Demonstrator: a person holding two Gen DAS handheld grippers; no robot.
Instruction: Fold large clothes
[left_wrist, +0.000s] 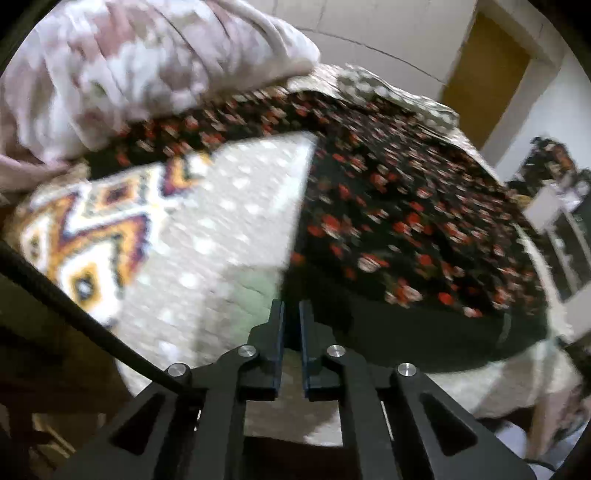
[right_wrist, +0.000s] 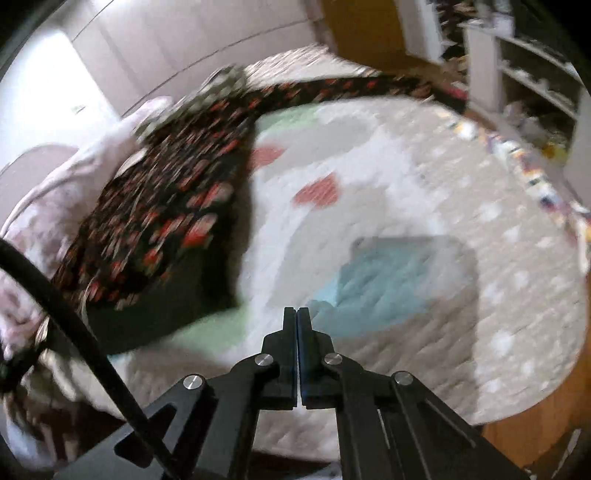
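Pale walls and a wooden door (left_wrist: 484, 70) fill the upper right of the left wrist view, above a bed covered by a beige dotted quilt (left_wrist: 229, 221) with coloured patches. Both views are smeared by motion blur.

A black floral garment (left_wrist: 388, 206) lies spread on the quilt, filling the centre and right of the left wrist view. Its plain dark hem sits at lower centre, just above and to the right of the left gripper (left_wrist: 291, 314). The fingers (left_wrist: 276, 332) stand close together with only a narrow slot between them; dark cloth seems to sit in that slot at the tips, but the blur leaves it uncertain whether it is pinched. A pink-and-white blanket (left_wrist: 140, 62) is heaped at upper left, lying over the garment's far edge. An orange patterned cushion (left_wrist: 85, 236) shows at left.

In the right wrist view the garment (right_wrist: 159, 221) lies at centre left, running as a thin band toward the top of the frame, well to the left of the right gripper (right_wrist: 297, 314). Those fingers (right_wrist: 290, 350) are pressed together with nothing visible between them, and their tips hang over the bare quilt (right_wrist: 480, 295), just below a blue patch (right_wrist: 384, 291). Red patches sit higher up at centre. White shelves (right_wrist: 517, 62) stand at upper right, and a black cable (right_wrist: 74, 325) crosses the lower left.
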